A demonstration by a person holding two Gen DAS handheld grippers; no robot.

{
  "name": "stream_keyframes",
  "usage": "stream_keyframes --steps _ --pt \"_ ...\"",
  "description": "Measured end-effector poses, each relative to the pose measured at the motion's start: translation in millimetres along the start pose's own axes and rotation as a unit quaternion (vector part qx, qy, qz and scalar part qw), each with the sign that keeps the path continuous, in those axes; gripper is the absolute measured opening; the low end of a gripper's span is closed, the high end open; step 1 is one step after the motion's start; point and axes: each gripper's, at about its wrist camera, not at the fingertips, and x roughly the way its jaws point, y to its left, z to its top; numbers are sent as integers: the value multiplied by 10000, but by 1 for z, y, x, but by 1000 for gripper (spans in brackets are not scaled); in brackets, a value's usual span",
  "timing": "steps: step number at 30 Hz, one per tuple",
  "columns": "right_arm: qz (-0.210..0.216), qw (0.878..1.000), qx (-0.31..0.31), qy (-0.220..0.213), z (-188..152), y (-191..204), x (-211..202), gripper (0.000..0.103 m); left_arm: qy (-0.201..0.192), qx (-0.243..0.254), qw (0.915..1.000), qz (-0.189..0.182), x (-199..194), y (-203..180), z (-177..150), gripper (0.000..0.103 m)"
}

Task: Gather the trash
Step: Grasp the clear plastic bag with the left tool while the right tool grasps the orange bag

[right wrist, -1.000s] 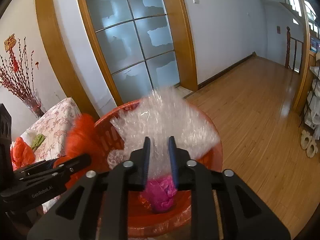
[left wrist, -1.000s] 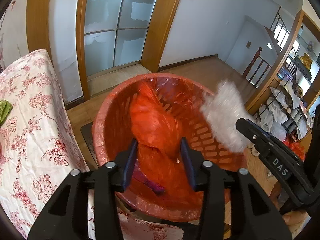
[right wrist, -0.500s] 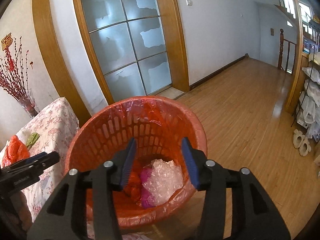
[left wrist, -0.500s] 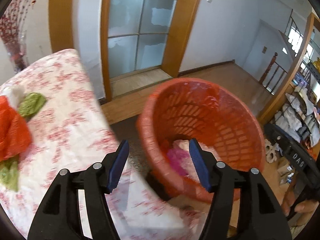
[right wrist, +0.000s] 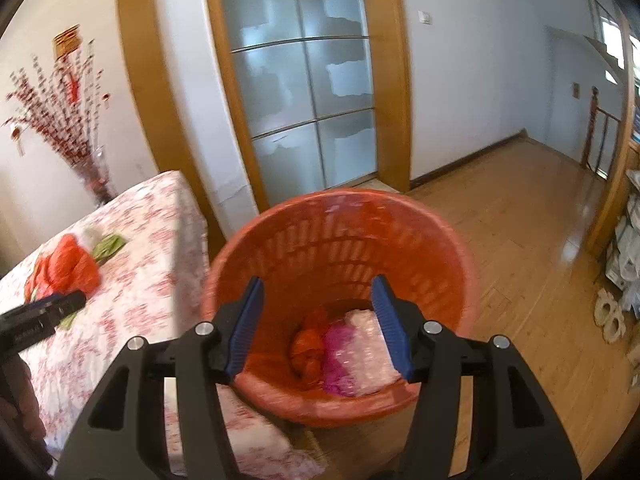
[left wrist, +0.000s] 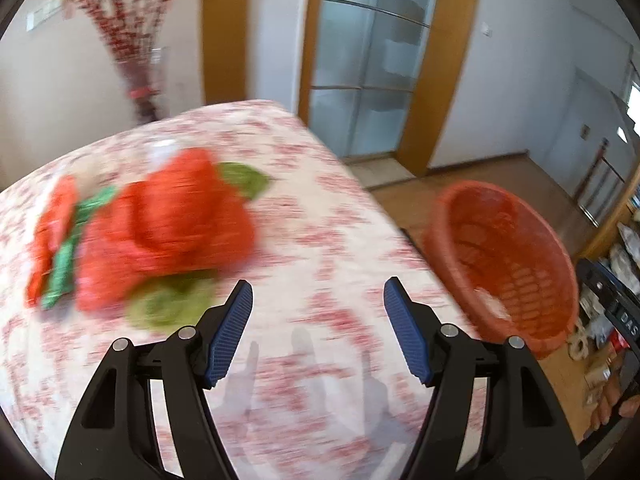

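An orange slatted basket (right wrist: 440, 248) stands on the floor beside the table. On its bottom lie an orange bag (right wrist: 308, 352), a pink bag (right wrist: 340, 356) and clear bubble wrap (right wrist: 370, 344). My right gripper (right wrist: 318, 292) hovers over the basket's mouth, its jaws opening with nothing between them. My left gripper (left wrist: 318, 292) hangs over the floral tablecloth (left wrist: 320, 240), jaws opening and empty. To its left on the table lies a blurred heap of orange bags (left wrist: 160, 232) with green scraps (left wrist: 168, 308). In the left wrist view the basket (left wrist: 452, 216) is at the right.
A vase of red branches (right wrist: 64, 120) stands behind the table by the wall. Frosted glass sliding doors (right wrist: 304, 92) in a wooden frame lie beyond the basket. Wooden floor (right wrist: 520, 220) stretches to the right, with shelves of goods (left wrist: 616, 280) at the far right.
Both grippers let go of their trash into the basket and their jaws widened. The left gripper swung left from the basket to over the table. The right gripper drew back slightly.
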Motion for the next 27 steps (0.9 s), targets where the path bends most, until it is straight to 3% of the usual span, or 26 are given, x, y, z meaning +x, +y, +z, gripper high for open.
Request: stream_keyframes --steps 8,13,16,20,27 --pt "392 9982 -445 118 -10 62 -4 55 -365 -800 9926 833 -31 107 2 67" --pt "627 9954 -698 176 -12 99 -1 55 -641 -1347 9763 1570 -45 188 9 67" --pt "788 9930 -848 213 -13 125 3 55 -568 -1593 9680 1853 -36 226 13 67" --pt "1063 9883 -1058 263 -14 166 11 55 -382 -1902 9646 1784 -20 260 17 63" --pt "1425 9797 -1368 329 -15 226 25 55 -96 -2085 9645 1616 15 284 28 52"
